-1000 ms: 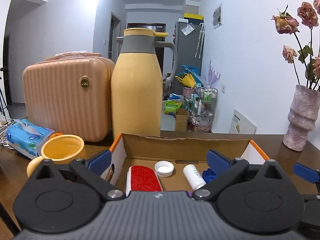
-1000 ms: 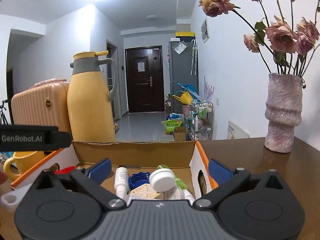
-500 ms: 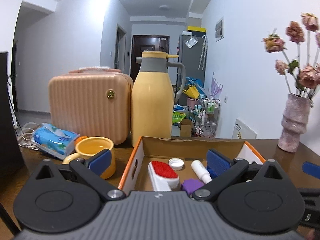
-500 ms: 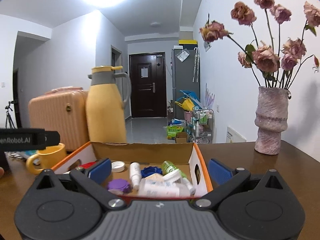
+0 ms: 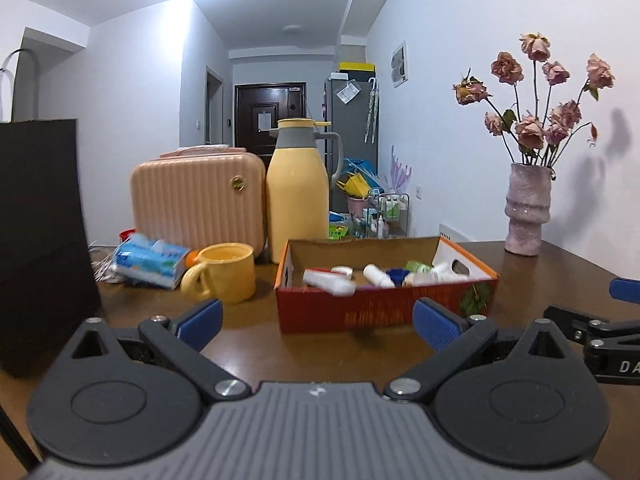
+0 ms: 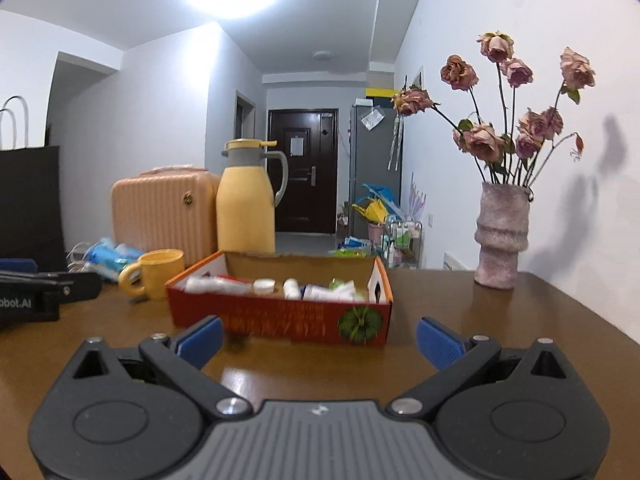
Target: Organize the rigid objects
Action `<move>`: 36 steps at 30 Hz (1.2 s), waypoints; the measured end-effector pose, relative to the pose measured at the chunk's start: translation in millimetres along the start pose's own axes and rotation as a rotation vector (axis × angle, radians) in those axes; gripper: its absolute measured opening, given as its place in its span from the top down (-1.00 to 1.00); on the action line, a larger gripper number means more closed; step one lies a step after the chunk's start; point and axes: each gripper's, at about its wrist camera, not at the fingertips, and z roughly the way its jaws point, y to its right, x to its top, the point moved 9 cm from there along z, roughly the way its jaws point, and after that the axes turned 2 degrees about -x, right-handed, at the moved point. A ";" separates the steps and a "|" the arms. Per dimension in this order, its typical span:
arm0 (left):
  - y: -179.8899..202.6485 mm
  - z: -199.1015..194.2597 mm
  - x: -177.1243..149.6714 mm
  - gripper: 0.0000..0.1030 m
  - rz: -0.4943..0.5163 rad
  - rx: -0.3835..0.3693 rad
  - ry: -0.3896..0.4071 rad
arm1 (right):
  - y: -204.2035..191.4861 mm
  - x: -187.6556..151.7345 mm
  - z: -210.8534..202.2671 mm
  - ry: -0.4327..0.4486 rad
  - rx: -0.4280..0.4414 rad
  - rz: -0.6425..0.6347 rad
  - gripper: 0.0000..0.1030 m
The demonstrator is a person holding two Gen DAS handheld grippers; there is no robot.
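A red and orange cardboard box (image 5: 384, 306) (image 6: 280, 318) stands on the brown table (image 5: 256, 344). Inside it lie several small things: white bottles (image 5: 378, 275), a white cap (image 6: 264, 285), a blue lid (image 5: 396, 273) and a green item (image 5: 418, 266). My left gripper (image 5: 318, 322) hovers open in front of the box, with nothing between its blue pads. My right gripper (image 6: 318, 338) is also open and empty, a short way before the box's front wall. The right gripper's arm shows at the right edge of the left wrist view.
A yellow mug (image 5: 226, 272) sits left of the box, with a blue tissue pack (image 5: 150, 258) beyond it. Behind stand a peach case (image 5: 198, 200) and a yellow thermos jug (image 5: 298, 190). A pink vase of dried roses (image 5: 526, 208) is at the right; a black bag (image 5: 38, 240) at the left.
Both grippers have pulled back and away from the box; earlier they hung right over its contents, now the whole box shows in front of them. Both stay open.
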 end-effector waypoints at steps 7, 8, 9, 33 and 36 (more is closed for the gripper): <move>-13.8 -52.0 -30.9 -1.00 0.005 0.016 -0.001 | -6.7 -34.9 -57.2 -0.025 -0.019 0.015 -1.00; -15.4 -56.9 -35.0 -1.00 0.005 0.017 -0.002 | -7.7 -39.6 -64.5 -0.027 -0.023 0.018 -1.00; -16.9 -61.4 -38.6 -1.00 0.000 0.017 -0.003 | -8.7 -44.5 -71.5 -0.032 -0.025 0.020 -1.00; -23.5 -89.4 -50.0 -1.00 -0.038 0.010 -0.008 | -11.6 -51.6 -96.5 -0.031 -0.032 0.029 -1.00; -23.3 -90.2 -49.7 -1.00 -0.038 0.009 -0.007 | -10.6 -50.8 -96.0 -0.030 -0.032 0.029 -1.00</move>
